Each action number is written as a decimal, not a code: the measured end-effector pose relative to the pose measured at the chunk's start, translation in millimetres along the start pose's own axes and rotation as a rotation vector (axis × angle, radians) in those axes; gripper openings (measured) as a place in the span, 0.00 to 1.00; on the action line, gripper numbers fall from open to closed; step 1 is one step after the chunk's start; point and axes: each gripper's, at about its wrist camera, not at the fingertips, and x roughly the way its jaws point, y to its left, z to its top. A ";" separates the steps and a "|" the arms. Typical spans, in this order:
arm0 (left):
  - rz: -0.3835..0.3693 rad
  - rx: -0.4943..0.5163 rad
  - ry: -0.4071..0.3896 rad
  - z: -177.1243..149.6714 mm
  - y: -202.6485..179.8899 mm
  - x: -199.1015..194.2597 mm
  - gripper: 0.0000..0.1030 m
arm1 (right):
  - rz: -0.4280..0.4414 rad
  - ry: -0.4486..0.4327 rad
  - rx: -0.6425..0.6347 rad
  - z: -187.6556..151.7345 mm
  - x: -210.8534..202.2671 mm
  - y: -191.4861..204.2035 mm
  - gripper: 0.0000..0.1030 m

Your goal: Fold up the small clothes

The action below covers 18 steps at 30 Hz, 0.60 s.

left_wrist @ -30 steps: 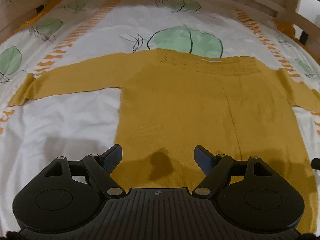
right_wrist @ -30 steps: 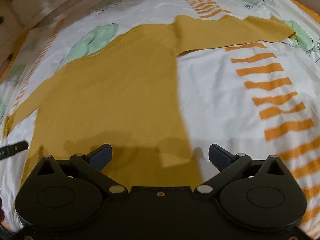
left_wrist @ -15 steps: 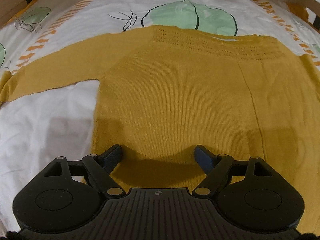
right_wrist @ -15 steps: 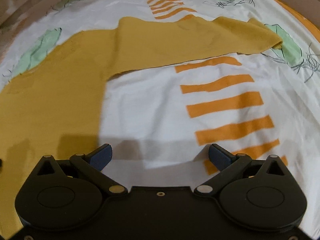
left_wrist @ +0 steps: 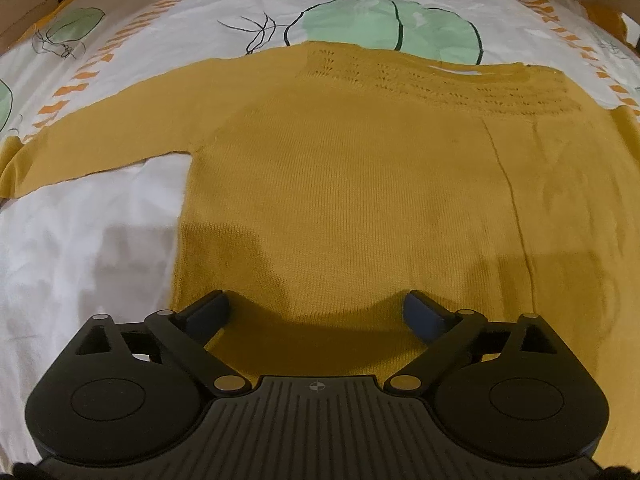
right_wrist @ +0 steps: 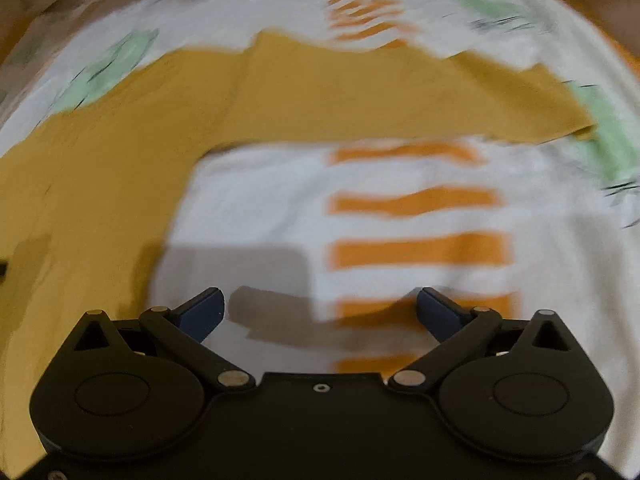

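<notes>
Two grippers, both with jaws spread wide, nothing between them. Left gripper point(left_wrist: 316, 310), jaws just opened further, hangs over the lower hem of the mustard sweater point(left_wrist: 360, 200), which lies flat across mid-frame. Right gripper point(right_wrist: 320, 308) sits over bare patterned bedsheet point(right_wrist: 400, 216); sweater sleeve point(right_wrist: 400, 96) stretches across the upper frame, blurred, seemingly flat.

The left black plastic two-finger gripper point(left_wrist: 316, 312) was fitted with dark blue finger pads point(left_wrist: 424, 314), two round discs, silver pivot pins and a ribbed centre plate bearing a small roundel. The right black plastic two-finger gripper point(right_wrist: 320, 308) was built alike, with a smooth plate and one centre screw.
</notes>
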 end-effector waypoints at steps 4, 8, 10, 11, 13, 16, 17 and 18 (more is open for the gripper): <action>-0.005 0.001 -0.002 -0.1 1.3 -0.1 0.94 | -0.097 -0.110 0.111 22.5 -16.2 -51.9 0.90; -0.005 -0.004 -0.007 -0.8 0.8 0.2 0.94 | -0.153 -0.191 0.259 48.3 -23.3 -106.1 0.87; -0.002 -0.006 -0.009 -1.1 -0.4 0.2 0.94 | -0.175 -0.217 0.318 60.0 -23.1 -127.1 0.87; -0.002 -0.008 -0.010 -1.1 -0.5 0.4 0.94 | -0.186 -0.230 0.350 67.3 -21.7 -138.4 0.87; -0.002 -0.009 -0.012 -0.8 -0.8 0.7 0.94 | -0.203 -0.246 0.396 77.0 -16.6 -156.2 0.87; -0.002 -0.011 -0.012 -0.6 -0.6 0.9 0.94 | -0.227 -0.250 0.446 87.7 -4.7 -172.8 0.86; -0.002 -0.015 -0.012 -0.2 -0.3 1.1 0.94 | -0.231 -0.248 0.460 89.9 0.2 -176.3 0.85; -0.002 -0.016 -0.012 0.5 -0.2 1.4 0.94 | -0.232 -0.248 0.473 89.1 3.6 -180.0 0.84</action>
